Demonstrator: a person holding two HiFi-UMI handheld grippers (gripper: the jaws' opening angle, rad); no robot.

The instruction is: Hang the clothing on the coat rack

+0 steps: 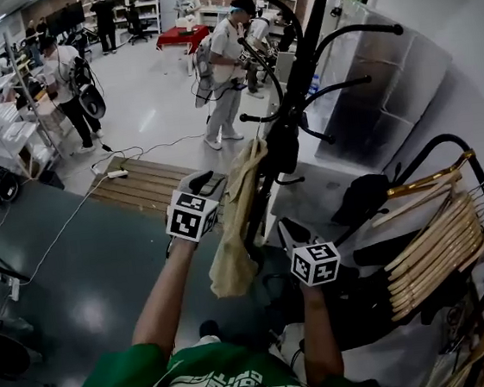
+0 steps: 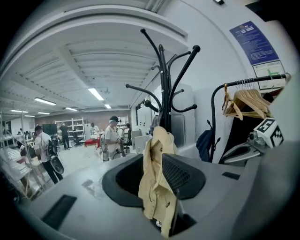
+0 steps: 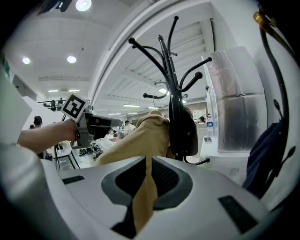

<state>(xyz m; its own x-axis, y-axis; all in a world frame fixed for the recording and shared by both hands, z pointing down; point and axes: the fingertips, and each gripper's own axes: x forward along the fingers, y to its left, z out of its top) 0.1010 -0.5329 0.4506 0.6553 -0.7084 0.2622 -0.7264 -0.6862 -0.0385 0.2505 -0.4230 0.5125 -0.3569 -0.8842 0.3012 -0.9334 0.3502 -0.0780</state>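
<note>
Left tongs [image 1: 209,183] spread, right tongs [image 1: 286,226] pinching the tan shirt [image 1: 237,223]: any tug could drag it off the coat rack [image 1: 298,78].

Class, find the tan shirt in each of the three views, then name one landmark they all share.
Head view: tan shirt at centre, hanging against the coat rack.
Left gripper view: tan shirt at lower centre, in the gap between the jaws.
Right gripper view: tan shirt at centre, a strip pinched between the jaws.
Shared landmark: the black coat rack.
</note>
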